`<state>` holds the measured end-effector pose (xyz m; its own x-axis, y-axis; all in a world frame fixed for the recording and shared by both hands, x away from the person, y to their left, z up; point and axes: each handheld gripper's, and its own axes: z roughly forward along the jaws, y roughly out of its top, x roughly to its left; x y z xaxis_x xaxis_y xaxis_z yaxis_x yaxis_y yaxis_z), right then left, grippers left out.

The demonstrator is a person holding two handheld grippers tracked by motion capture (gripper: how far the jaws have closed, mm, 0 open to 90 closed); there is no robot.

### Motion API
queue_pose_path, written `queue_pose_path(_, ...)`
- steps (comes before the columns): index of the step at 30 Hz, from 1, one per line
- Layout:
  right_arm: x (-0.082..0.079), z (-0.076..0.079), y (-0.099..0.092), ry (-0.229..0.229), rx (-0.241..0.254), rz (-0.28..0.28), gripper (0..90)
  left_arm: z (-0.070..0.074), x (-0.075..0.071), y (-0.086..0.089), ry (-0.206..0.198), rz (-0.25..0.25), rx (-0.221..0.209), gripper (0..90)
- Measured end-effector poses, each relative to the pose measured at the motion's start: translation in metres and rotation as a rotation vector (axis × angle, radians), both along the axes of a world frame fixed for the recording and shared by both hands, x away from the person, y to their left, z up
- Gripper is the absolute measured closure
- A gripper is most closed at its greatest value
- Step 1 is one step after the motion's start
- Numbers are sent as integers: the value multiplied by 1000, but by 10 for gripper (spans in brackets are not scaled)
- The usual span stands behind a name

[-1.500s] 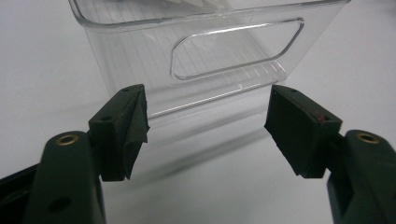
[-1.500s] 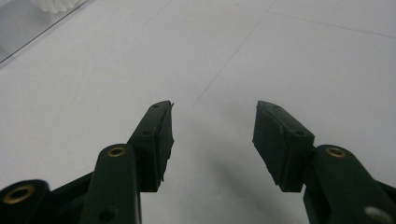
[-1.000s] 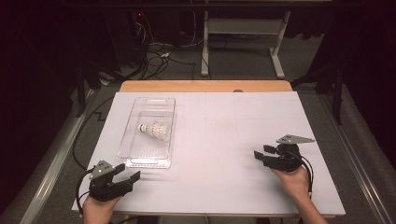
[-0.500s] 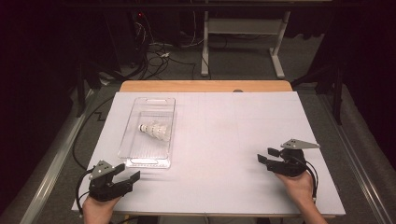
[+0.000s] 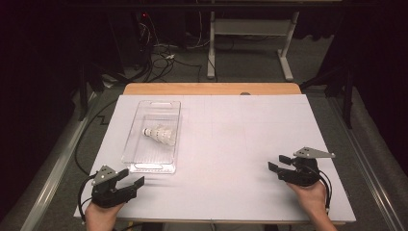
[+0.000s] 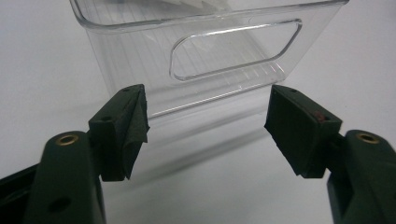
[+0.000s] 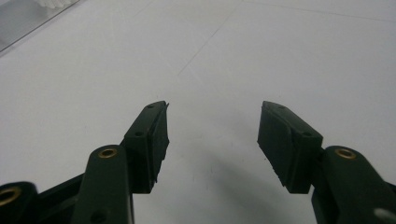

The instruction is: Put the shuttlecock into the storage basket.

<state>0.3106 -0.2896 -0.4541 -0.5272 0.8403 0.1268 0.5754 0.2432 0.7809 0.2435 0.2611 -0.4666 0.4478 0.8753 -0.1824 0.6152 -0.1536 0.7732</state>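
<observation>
Two grippers are in your hands, and both stand spread with nothing between their pads. Your left gripper (image 5: 129, 184) sits just short of the near end wall of the clear rectangular plastic bin (image 5: 144, 166), its jaws pointing at that wall; in the left gripper view the bin's near wall (image 6: 219, 56), with its slotted handle cut-out, stands right ahead of the open pads and apart from them. Your right gripper (image 5: 280, 163) rests well to the right of the bin, over the bare white sheet covering the table (image 5: 231, 144); its jaws have just been opening a little further, and the right gripper view shows only sheet between them.

Inside that bin, about midway along its floor, lies the white feathered shuttlecock (image 5: 159, 134). It is on its side, its long axis running across the bin, the small rounded cork end toward the bin's left wall and the feather skirt toward the right wall.

What your coming move turns on, as I judge it: the shuttlecock lies beyond the bin's near wall from your left gripper, which is far the nearer of the two. You would have to come over that wall and down, closing across the shuttlecock's axis, since a level approach meets plastic first.
</observation>
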Motion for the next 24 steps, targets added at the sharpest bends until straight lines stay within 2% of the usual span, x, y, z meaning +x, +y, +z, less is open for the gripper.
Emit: queue_pose_path(24,-13,-4,-12,-4,12,-21,409,0,0,0,-2,1,-1,307)
